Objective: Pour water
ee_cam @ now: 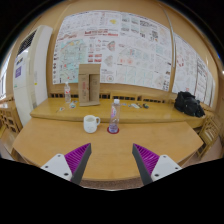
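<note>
Gripper: the two-finger gripper [110, 162] is held above the near edge of the light wooden table [60, 140]; fingers spread wide, nothing between them.
Pads: two purple pads [76, 157], one on each finger's inner face, both bare.
Bottle: one clear plastic bottle with a pink label [113, 118] stands upright on the table, ahead of the fingers, well apart from them.
Cup: one white ceramic mug [91, 123] stands just beside the bottle, to its left, handle towards the bottle; they appear apart.
Step in hand: judged to be the approach to the bottle; no grasp made yet.
Procedure: advance straight, keep the fingers spread until the bottle body sits between the pads, then close on its mid-section, below the cap. Avoid brushing the mug.
Cap: whether it is on cannot be determined.
Far table: one second small clear bottle [68, 96], one brown cardboard box [89, 88], one black bag [187, 103].
Wall: many printed paper sheets [110, 45].
</note>
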`<state>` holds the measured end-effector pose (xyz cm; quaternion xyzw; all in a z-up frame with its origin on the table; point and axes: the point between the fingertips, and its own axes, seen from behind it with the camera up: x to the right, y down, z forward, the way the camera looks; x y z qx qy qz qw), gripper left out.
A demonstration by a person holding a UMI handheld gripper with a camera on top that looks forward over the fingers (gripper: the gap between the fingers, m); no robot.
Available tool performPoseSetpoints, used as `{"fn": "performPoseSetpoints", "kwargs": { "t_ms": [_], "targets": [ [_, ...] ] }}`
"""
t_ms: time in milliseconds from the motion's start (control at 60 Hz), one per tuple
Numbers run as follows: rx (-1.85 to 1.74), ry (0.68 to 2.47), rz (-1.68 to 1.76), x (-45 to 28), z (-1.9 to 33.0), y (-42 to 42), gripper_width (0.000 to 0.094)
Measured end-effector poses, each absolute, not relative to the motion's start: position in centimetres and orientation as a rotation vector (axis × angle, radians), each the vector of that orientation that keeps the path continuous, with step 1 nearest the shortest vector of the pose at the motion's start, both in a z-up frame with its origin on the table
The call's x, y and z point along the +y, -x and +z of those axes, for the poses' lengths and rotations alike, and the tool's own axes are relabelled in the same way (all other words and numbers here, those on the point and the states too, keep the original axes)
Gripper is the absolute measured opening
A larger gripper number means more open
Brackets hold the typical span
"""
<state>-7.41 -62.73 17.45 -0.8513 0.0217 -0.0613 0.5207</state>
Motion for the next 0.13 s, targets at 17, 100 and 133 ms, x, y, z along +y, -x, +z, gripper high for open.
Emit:
{"fn": "performPoseSetpoints", "kwargs": {
  "t_ms": [17, 100, 133],
  "targets": [
    [0.053, 2.041, -0.146, -62.89, 17.55, 7.44, 0.0848],
    [0.048, 2.031, -0.152, -63.30, 18.00, 7.42, 0.0849],
    [0.049, 2.034, -0.154, -63.45, 18.04, 7.43, 0.0850]
  ]
}}
